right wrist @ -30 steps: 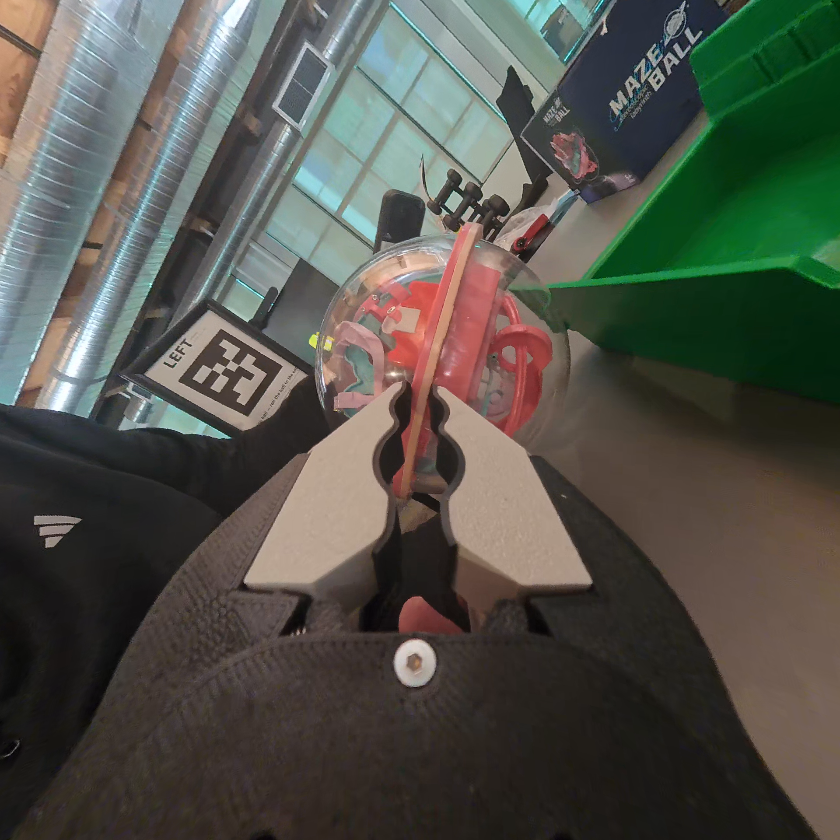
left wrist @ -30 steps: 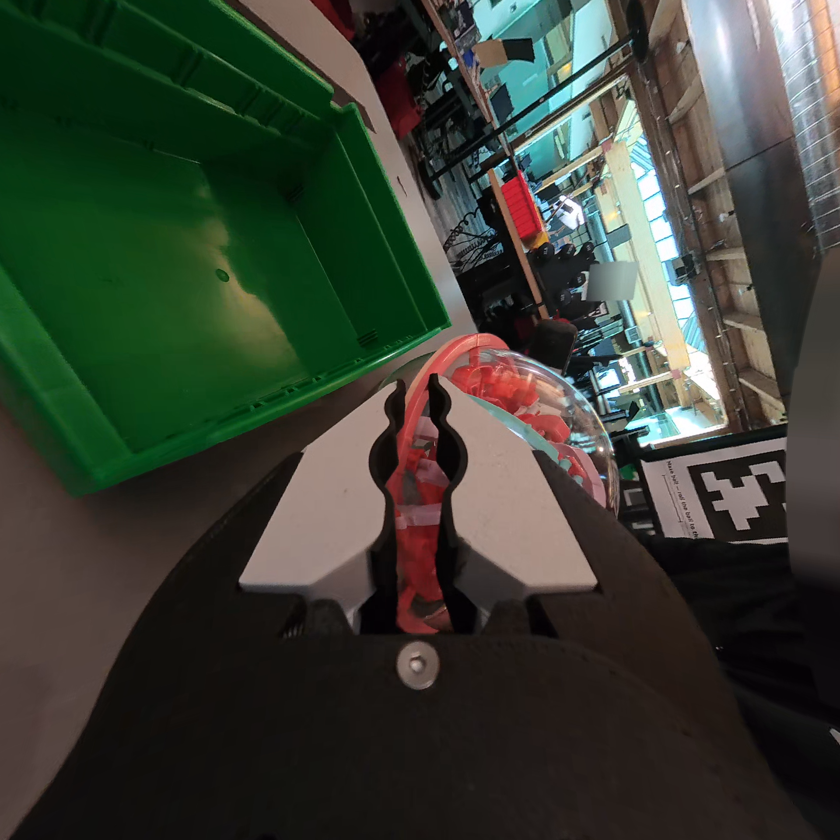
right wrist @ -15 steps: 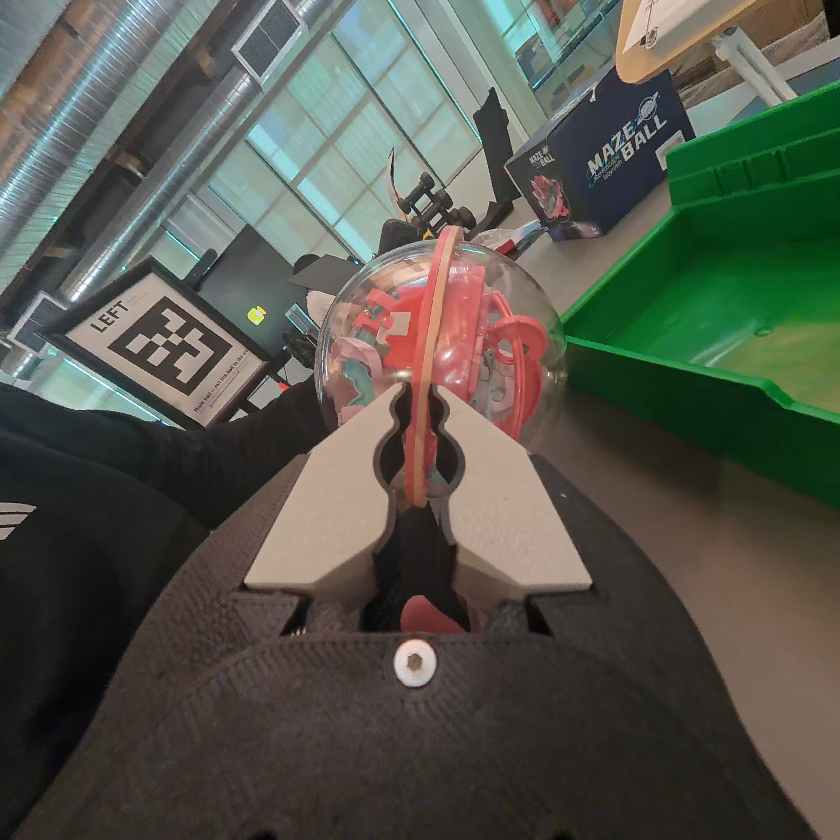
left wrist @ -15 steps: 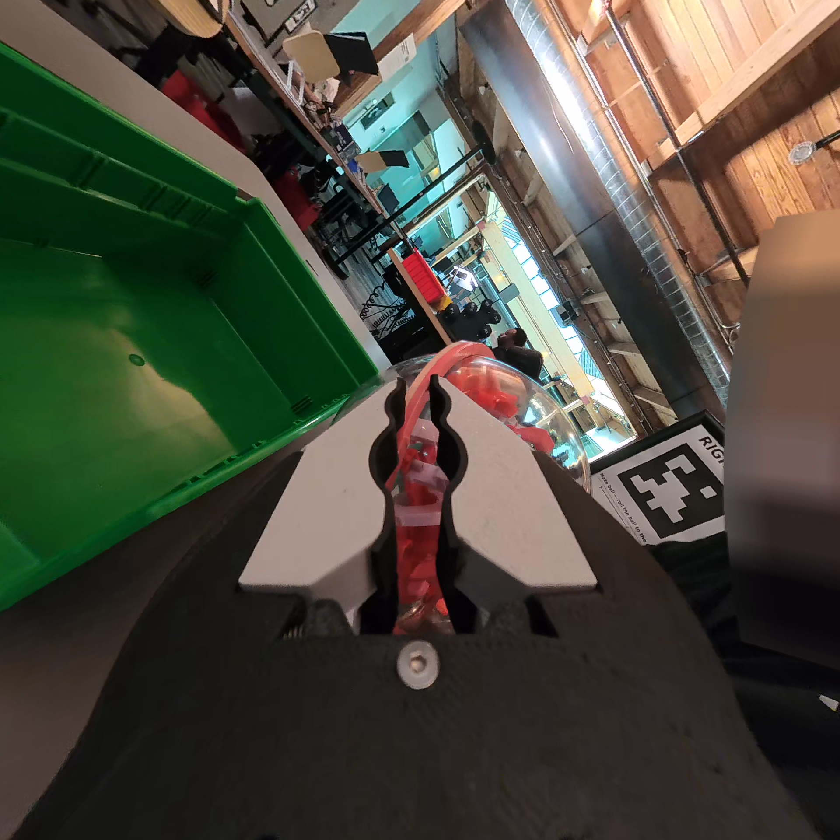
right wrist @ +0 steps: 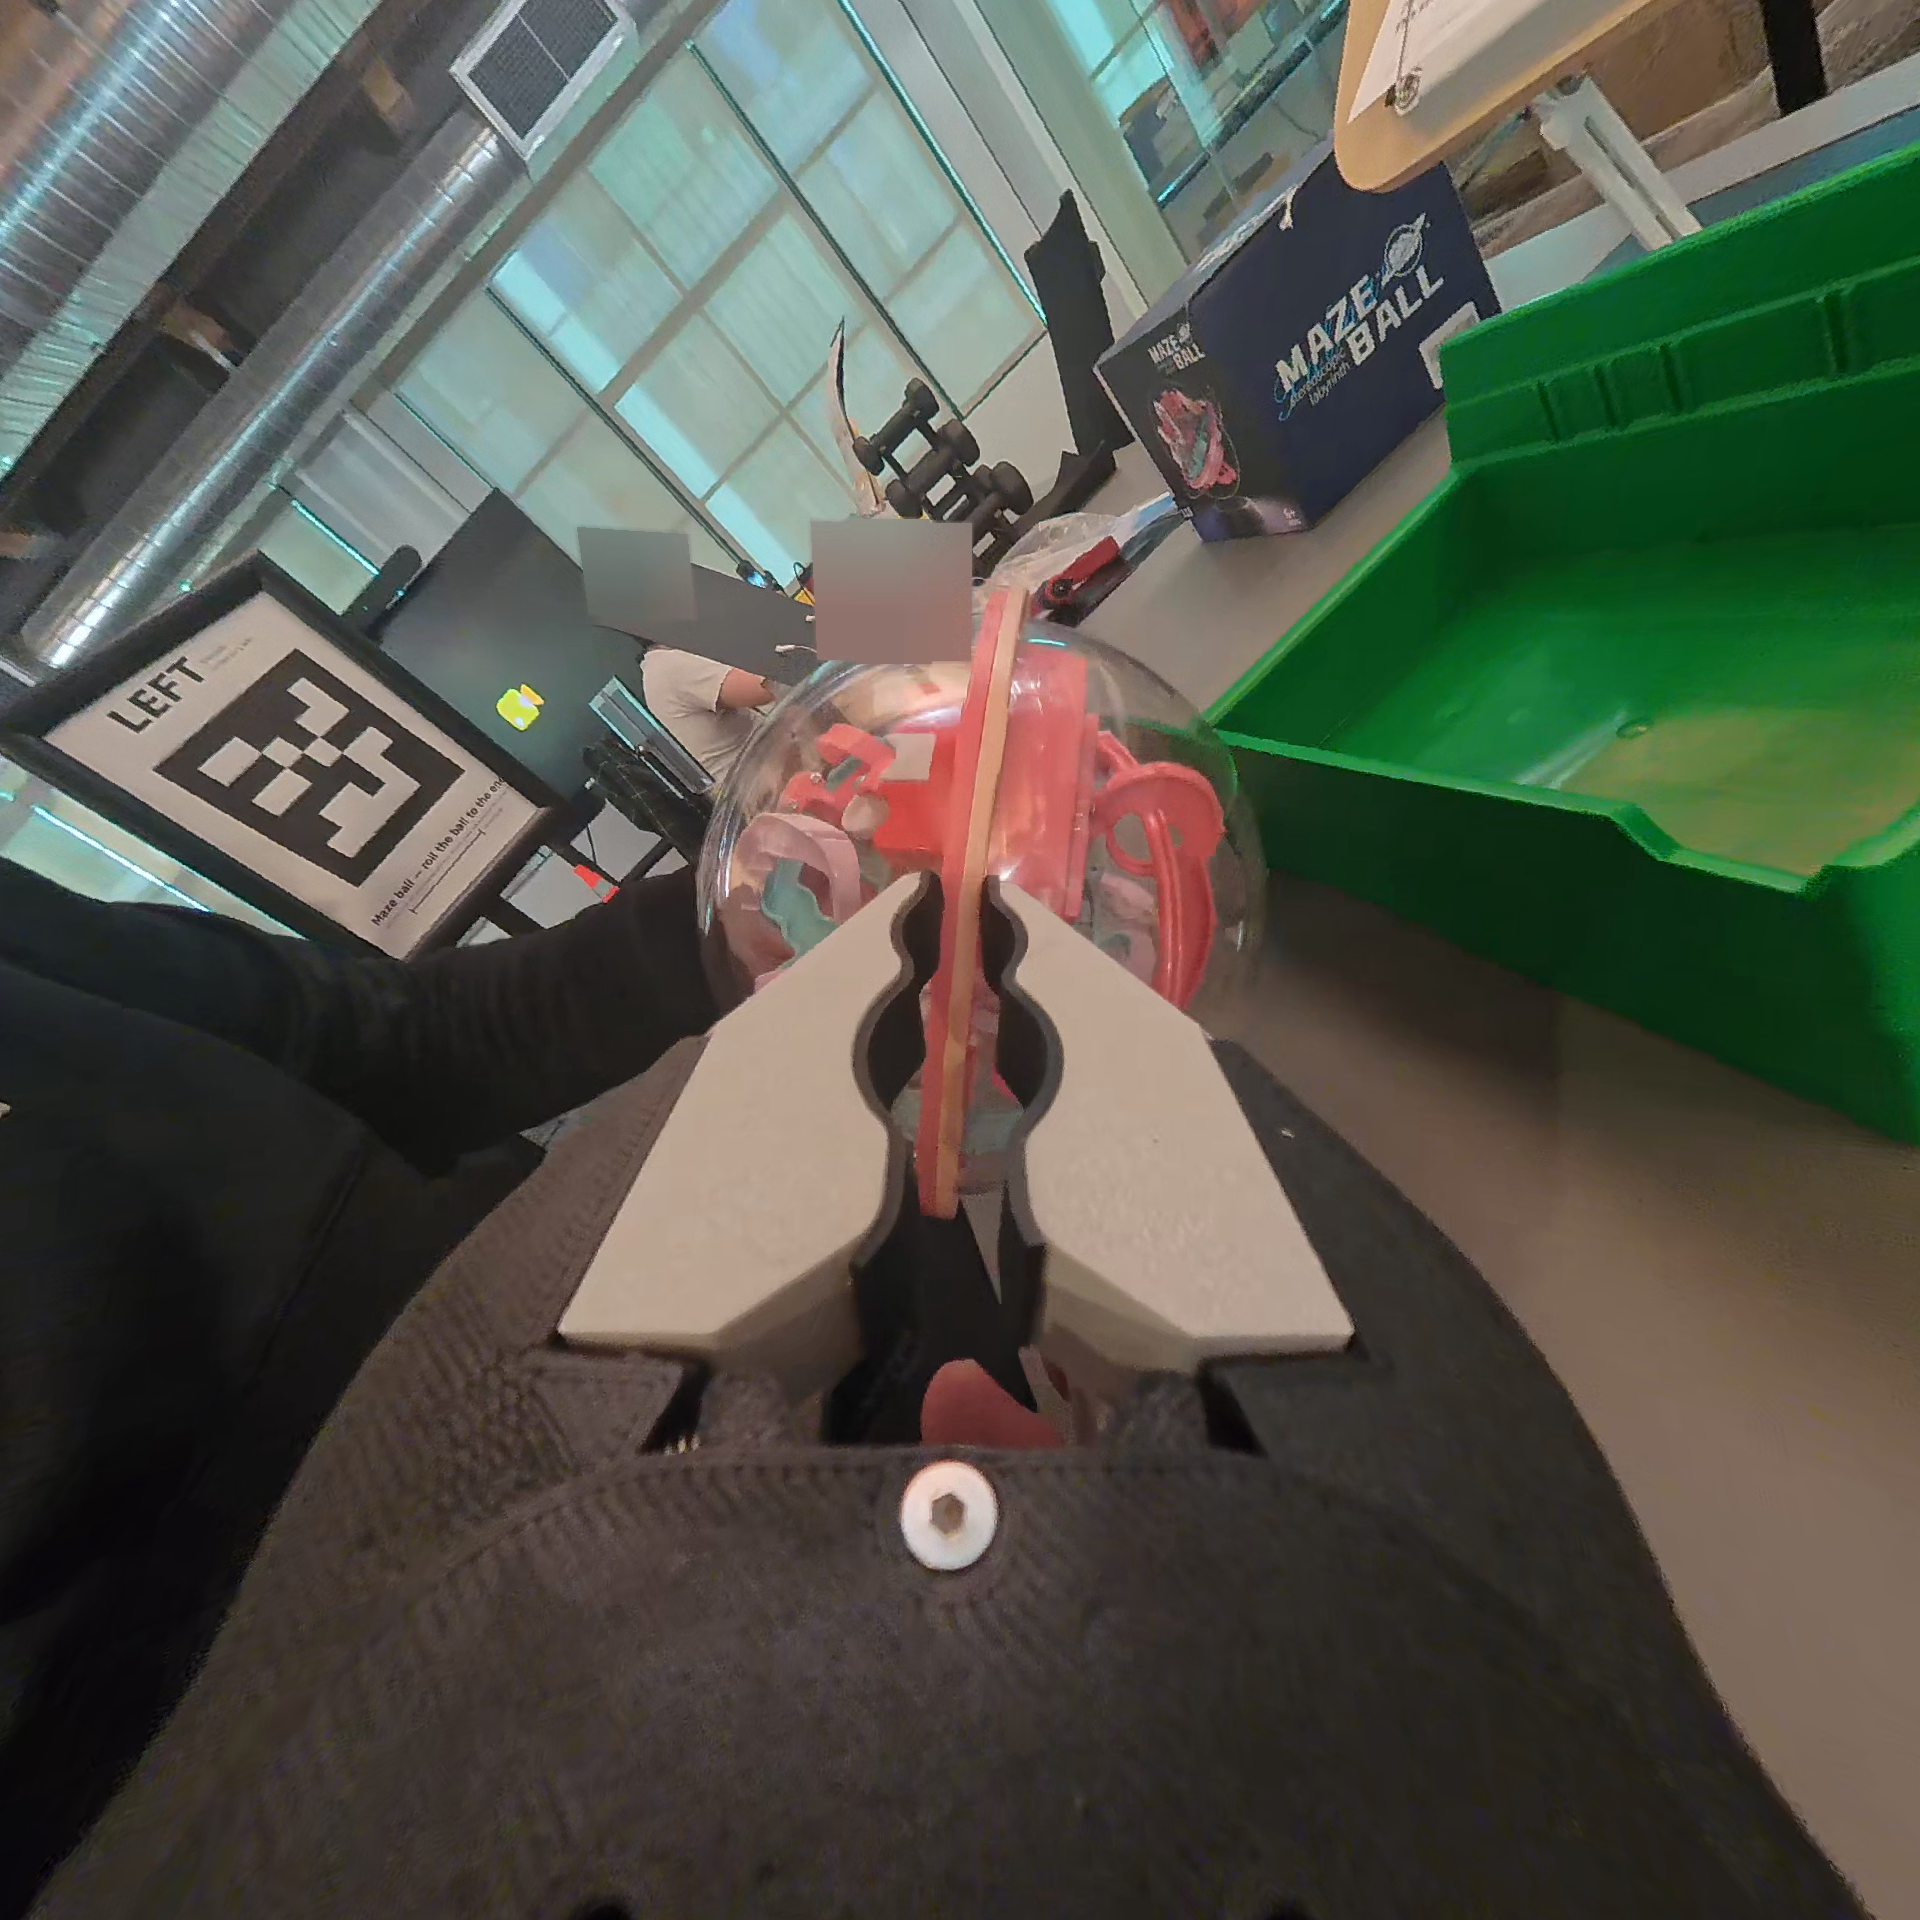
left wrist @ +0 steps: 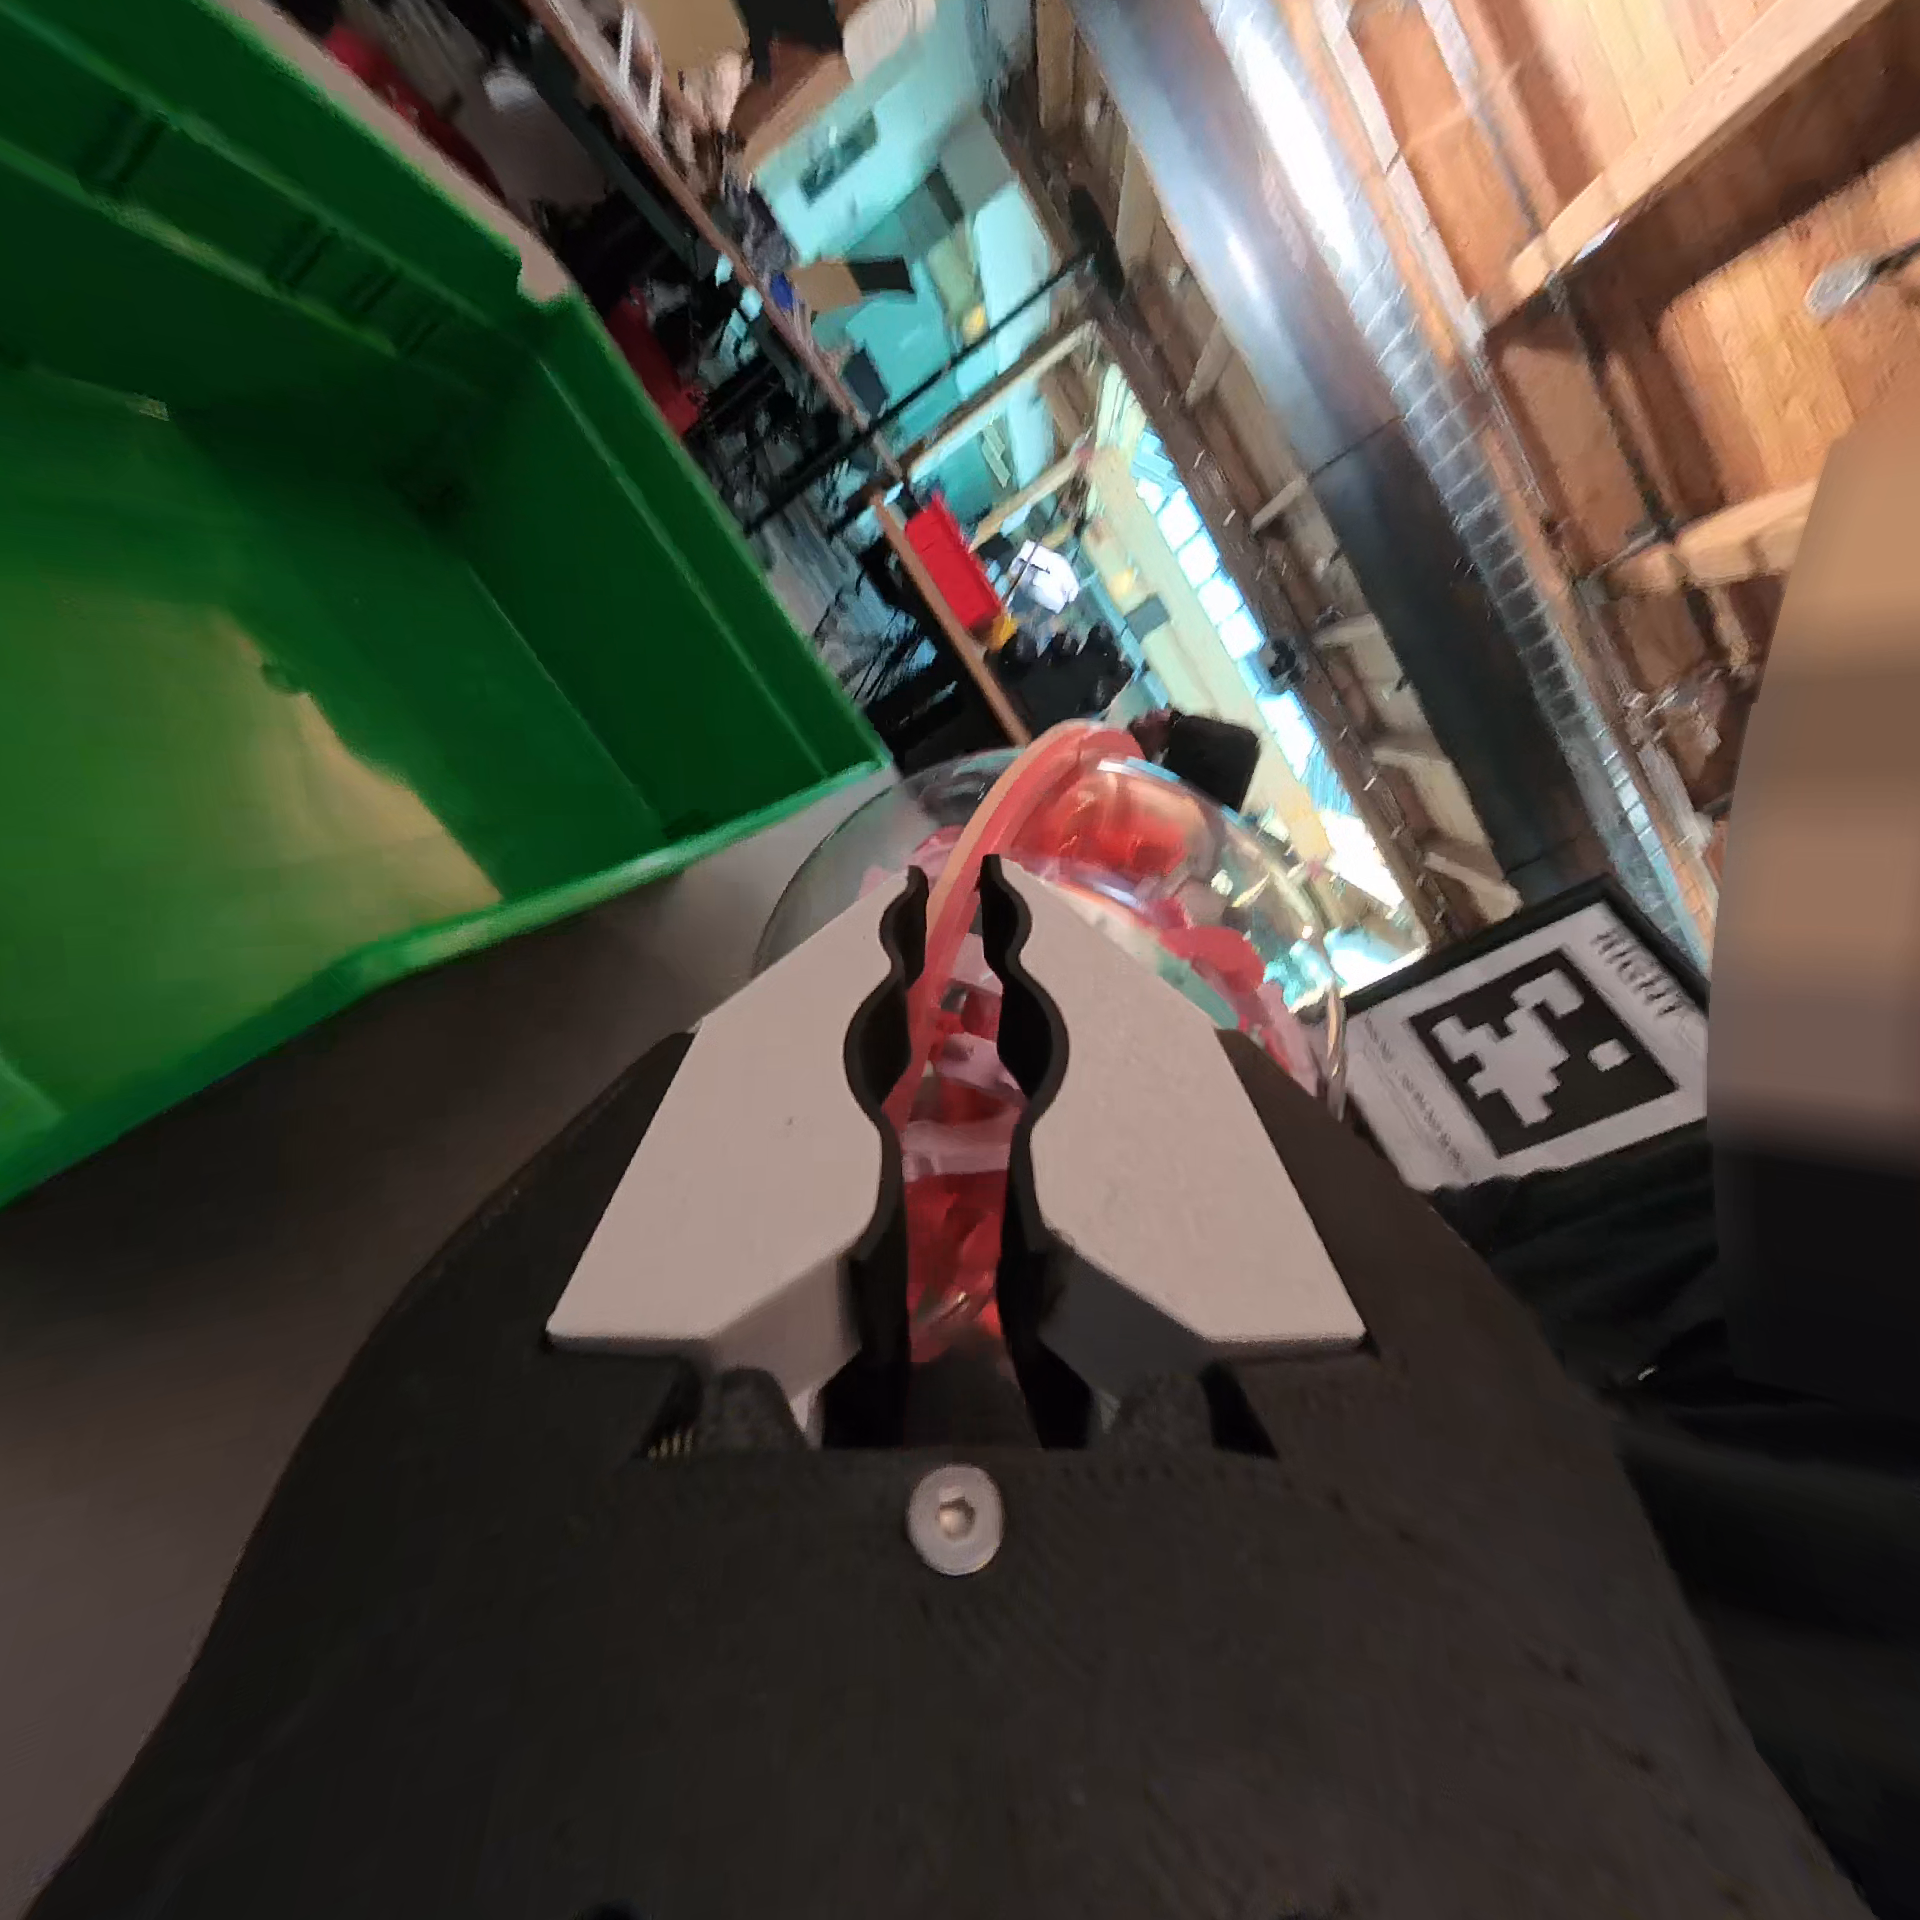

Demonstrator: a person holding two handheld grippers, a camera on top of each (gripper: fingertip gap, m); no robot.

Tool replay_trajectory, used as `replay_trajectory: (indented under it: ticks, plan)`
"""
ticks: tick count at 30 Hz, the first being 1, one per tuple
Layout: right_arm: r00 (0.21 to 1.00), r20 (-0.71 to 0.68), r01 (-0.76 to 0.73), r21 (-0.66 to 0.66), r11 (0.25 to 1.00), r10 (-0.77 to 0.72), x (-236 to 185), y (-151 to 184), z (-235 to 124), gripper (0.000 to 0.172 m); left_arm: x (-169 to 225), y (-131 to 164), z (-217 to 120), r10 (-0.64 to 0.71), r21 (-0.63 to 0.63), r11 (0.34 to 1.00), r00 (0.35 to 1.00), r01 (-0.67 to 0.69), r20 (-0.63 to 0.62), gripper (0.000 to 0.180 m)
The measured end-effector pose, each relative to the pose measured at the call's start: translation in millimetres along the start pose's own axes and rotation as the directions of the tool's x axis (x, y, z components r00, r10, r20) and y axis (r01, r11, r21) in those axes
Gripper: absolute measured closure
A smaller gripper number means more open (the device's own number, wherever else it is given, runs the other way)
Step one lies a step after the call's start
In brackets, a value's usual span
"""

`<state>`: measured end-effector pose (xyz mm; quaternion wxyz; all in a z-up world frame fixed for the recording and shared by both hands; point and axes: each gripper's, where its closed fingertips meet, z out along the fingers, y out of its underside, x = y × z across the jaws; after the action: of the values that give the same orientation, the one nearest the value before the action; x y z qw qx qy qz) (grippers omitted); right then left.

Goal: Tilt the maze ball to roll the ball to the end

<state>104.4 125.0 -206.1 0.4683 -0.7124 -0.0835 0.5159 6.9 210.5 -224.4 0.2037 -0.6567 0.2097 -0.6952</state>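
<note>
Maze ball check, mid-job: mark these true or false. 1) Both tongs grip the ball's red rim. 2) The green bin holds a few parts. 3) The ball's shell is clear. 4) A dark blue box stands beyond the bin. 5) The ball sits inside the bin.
1) True: left tongs and right tongs both clamp the maze ball by its rim.
2) False: the green bin shows nothing inside.
3) True.
4) True: the dark blue box.
5) False: it is outside, beside the bin.
</note>
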Motion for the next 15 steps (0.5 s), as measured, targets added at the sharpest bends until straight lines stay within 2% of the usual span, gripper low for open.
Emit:
replay_trajectory:
  ticks: [7,15]
  plan:
    - [1.000,0.012,0.019,-0.015,1.000,-0.019,10,12,2,0.166,-18,17,-5,0.015,-0.095,0.995,1.000,-0.014,0.015,0.172]
    - [0.997,0.041,0.068,-0.064,0.996,-0.065,11,18,6,0.165,-27,25,-10,0.093,-0.167,0.982,0.996,-0.090,0.014,0.174]
